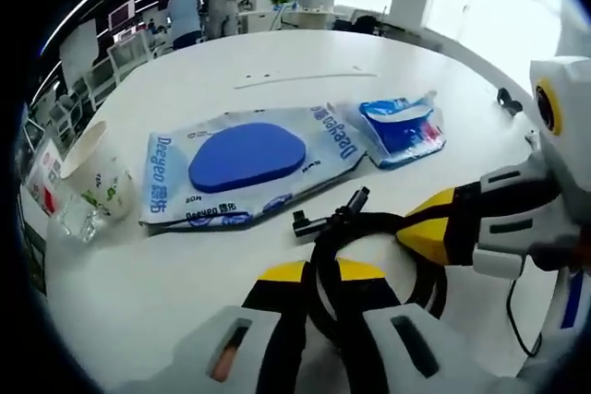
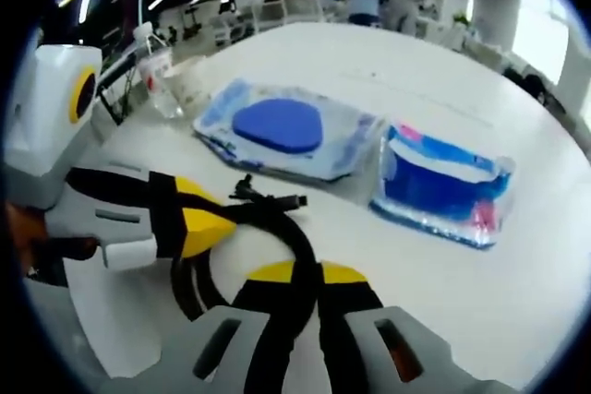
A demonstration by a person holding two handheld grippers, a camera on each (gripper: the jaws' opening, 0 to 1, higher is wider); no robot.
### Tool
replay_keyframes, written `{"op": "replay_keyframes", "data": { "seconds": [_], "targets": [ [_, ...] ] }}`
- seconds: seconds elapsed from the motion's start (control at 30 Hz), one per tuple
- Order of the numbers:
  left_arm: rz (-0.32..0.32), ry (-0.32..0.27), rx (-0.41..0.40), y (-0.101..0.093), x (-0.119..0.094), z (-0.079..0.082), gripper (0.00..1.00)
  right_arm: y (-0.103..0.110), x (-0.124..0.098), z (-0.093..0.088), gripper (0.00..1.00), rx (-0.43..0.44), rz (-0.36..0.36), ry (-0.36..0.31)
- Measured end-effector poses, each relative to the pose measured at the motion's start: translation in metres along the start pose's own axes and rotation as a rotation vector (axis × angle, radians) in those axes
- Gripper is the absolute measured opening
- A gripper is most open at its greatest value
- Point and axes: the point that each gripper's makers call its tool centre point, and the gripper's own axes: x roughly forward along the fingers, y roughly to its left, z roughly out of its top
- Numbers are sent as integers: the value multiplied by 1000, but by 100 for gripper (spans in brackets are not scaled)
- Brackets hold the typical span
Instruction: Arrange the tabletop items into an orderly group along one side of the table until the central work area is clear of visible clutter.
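Between both grippers' closed fingers (image 1: 365,274): black cable (image 1: 369,228).

left tongs (image 1: 319,276): white body | black jaws | yellow tips

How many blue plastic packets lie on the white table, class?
2. The large wipes packet lies mid-table beside the paper cup; the smaller refill pouch lies next to it on the other side. More may lie outside the views.
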Motion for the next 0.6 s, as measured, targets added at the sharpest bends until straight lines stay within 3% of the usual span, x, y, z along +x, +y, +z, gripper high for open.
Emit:
{"op": "replay_keyframes", "data": {
  "seconds": [0.43,0.6],
  "targets": [
    [6,-13,3,1,2,2,10,-1,2,1,5,-1,2,-18],
    [14,-18,-15,1,3,1,11,0,3,0,6,-68,17,-32]
  ]
}}
